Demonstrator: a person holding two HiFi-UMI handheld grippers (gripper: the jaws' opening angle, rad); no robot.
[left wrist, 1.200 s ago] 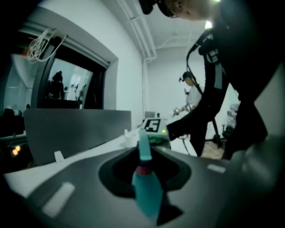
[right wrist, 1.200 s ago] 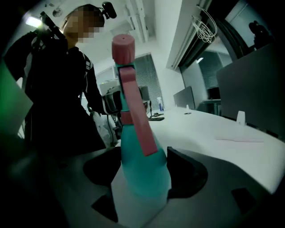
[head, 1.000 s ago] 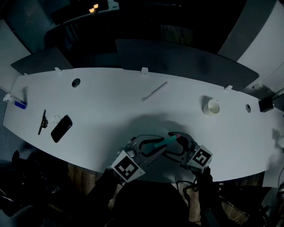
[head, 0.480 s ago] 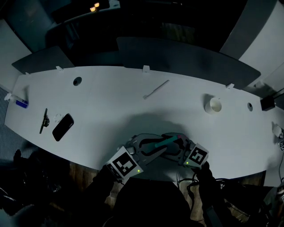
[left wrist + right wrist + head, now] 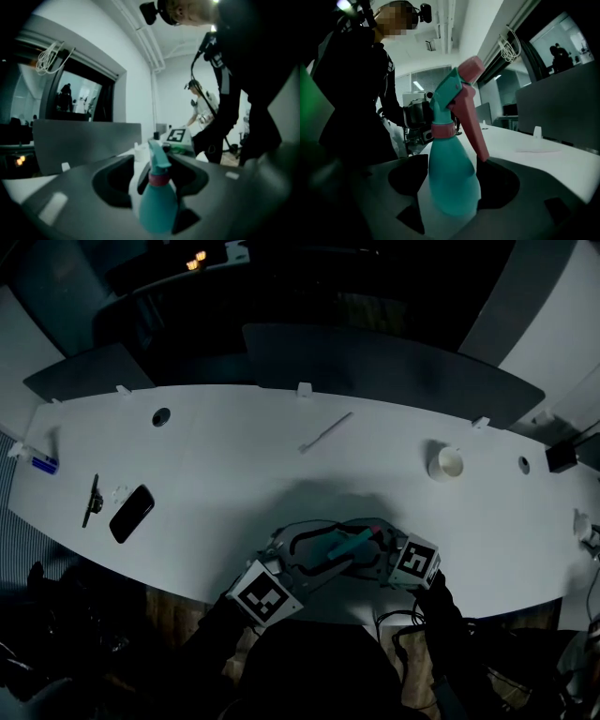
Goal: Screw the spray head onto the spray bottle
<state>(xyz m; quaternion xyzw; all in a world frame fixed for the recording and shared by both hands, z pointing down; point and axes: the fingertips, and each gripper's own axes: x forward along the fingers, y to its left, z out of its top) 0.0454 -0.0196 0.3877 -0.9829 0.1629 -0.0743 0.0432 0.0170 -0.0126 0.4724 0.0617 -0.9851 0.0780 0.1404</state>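
Observation:
A teal spray bottle with a teal and pink spray head on its pink collar is held above the table's front edge, between both grippers. My right gripper is shut on the bottle's body, with the head sticking out past the jaws. My left gripper comes from the other side. Its jaws are opening round the bottle, and a pale gap shows at the bottle's left side. The right gripper's marker cube shows behind the spray head.
On the white table lie a black phone and a dark tool at the left, a white stick in the middle and a white cup at the right. A person stands in the background.
Both grippers stay at the front edge with the bottle between them. The right gripper has drifted slightly left. Nothing else on the table has moved.

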